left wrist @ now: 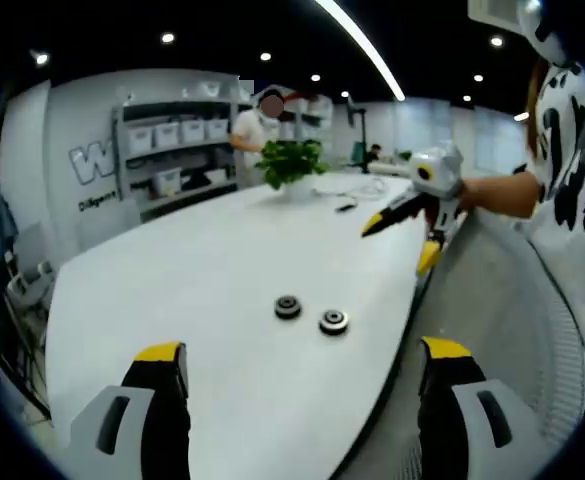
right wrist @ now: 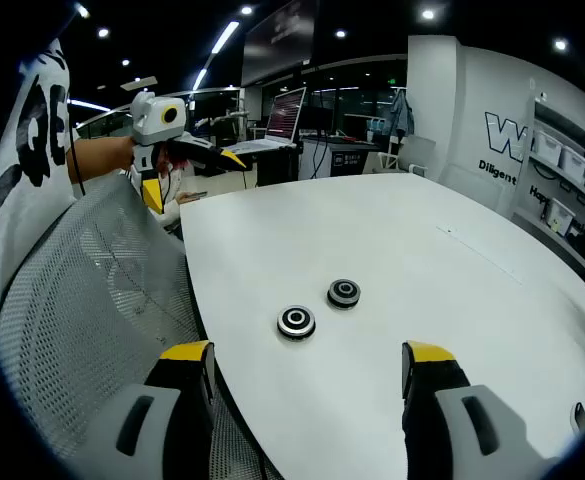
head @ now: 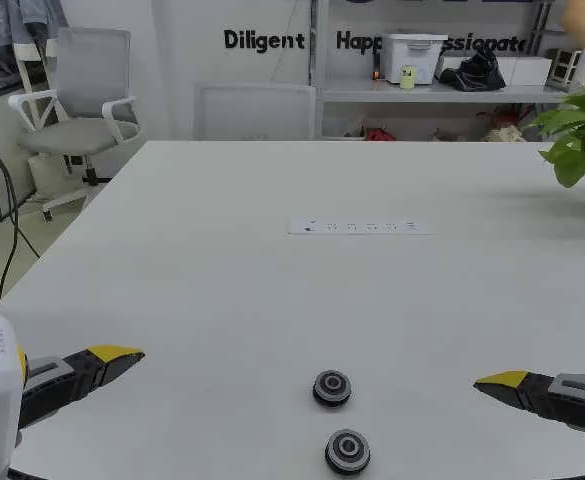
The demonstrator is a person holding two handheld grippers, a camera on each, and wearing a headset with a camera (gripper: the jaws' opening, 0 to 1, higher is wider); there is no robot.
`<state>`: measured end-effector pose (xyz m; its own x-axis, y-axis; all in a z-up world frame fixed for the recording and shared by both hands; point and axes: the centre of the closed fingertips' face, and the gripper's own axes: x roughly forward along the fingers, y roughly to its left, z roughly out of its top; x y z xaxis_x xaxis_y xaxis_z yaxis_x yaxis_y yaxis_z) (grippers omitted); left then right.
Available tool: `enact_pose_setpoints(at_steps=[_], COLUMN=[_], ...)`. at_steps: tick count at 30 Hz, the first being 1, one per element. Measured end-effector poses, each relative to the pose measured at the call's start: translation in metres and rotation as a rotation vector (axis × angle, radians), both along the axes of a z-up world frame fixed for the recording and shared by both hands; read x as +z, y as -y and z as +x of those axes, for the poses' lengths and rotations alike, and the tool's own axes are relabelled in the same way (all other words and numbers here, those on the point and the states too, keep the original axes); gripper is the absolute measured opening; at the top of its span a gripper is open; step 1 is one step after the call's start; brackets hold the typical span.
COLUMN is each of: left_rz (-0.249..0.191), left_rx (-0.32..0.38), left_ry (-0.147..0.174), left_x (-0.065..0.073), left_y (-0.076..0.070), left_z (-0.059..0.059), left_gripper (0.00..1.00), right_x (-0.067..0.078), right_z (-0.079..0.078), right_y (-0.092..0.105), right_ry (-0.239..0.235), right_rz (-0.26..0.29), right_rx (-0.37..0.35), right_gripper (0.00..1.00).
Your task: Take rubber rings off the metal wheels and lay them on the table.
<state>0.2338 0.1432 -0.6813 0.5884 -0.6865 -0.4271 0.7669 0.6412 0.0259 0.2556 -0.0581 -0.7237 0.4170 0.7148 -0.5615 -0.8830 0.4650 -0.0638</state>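
Evidently the task stands at its opening step: both metal wheels, the farther wheel (head: 332, 387) and the nearer wheel (head: 347, 451), lie flat on the surface (head: 272, 280), and each seems to wear its dark rubber ring. They sit close together but apart, between the left tool (head: 112, 358) and the right tool (head: 507, 381), somewhat closer to the right one and out of reach of both. Each tool's jaws are spread wide with nothing between them.

The next move probably calls for both tools to close inward, one pinning a wheel by its hub while the other works a jaw tip under the ring's rim.

The nearer wheel lies close to the surface's near edge, which both tools straddle, so a slipped wheel could roll off there. Ahead of the tools the surface is bare up to the socket strip (head: 360, 227), good room for laying rings down; a potted plant (head: 582, 130) stands far beyond the right tool.
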Motion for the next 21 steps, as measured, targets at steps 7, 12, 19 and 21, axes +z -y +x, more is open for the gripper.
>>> enact_pose_setpoints(at_steps=[7, 12, 19, 21], left_rz=[0.002, 0.003, 0.003, 0.003], left_rx=[0.005, 0.008, 0.008, 0.007], left_ry=[-0.004, -0.001, 0.001, 0.002], left_x=[-0.0017, -0.0013, -0.0006, -0.0003], left_y=[-0.0018, -0.0024, -0.0014, -0.0012], left_z=[-0.001, -0.0009, -0.0014, -0.0016], left_gripper=[0.98, 0.98, 0.98, 0.98], right_x=[-0.0008, -0.0017, 0.0006, 0.0028], right_z=[0.0009, 0.0003, 0.0, -0.0001], right_y=[-0.002, -0.0012, -0.0011, -0.0021], right_ry=[0.001, 0.0, 0.0, -0.002], right_rz=[-0.001, -0.006, 0.0, 0.012], right_rx=[0.007, 0.009, 0.011, 0.011], right_gripper=[0.74, 0.74, 0.74, 0.74])
